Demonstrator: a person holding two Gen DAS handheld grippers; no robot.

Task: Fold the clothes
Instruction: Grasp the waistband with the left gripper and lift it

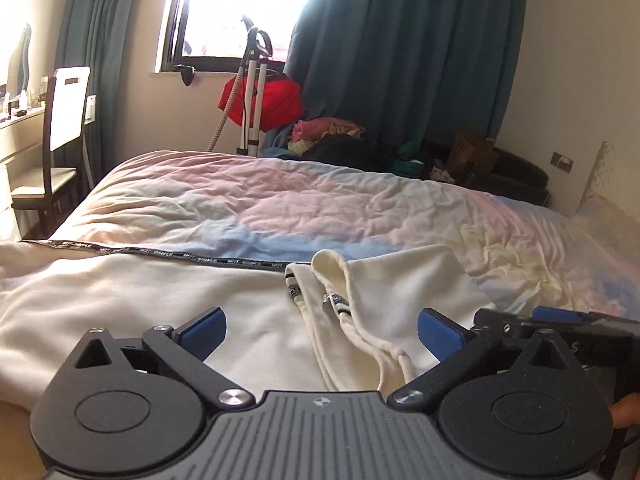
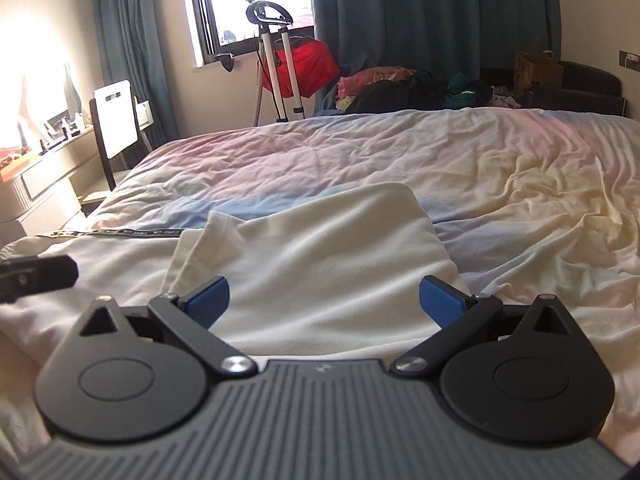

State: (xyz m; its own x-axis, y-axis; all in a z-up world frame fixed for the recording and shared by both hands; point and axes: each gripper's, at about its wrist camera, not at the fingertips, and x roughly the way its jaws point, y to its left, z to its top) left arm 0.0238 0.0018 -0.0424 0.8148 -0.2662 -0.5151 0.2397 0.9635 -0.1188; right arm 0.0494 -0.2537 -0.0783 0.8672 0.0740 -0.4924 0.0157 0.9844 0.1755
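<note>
A cream hooded garment lies spread on the bed, with a black printed tape strip along its far edge. Its hood, with drawstrings, lies folded over toward the right; it also shows in the right wrist view. My left gripper is open just above the garment, near the drawstrings. My right gripper is open over the hood, holding nothing. The right gripper's body shows at the right edge of the left wrist view.
The bed has a wrinkled pastel duvet. Behind it stand a garment steamer, a red bag, a heap of clothes and teal curtains. A chair and a desk are at the left.
</note>
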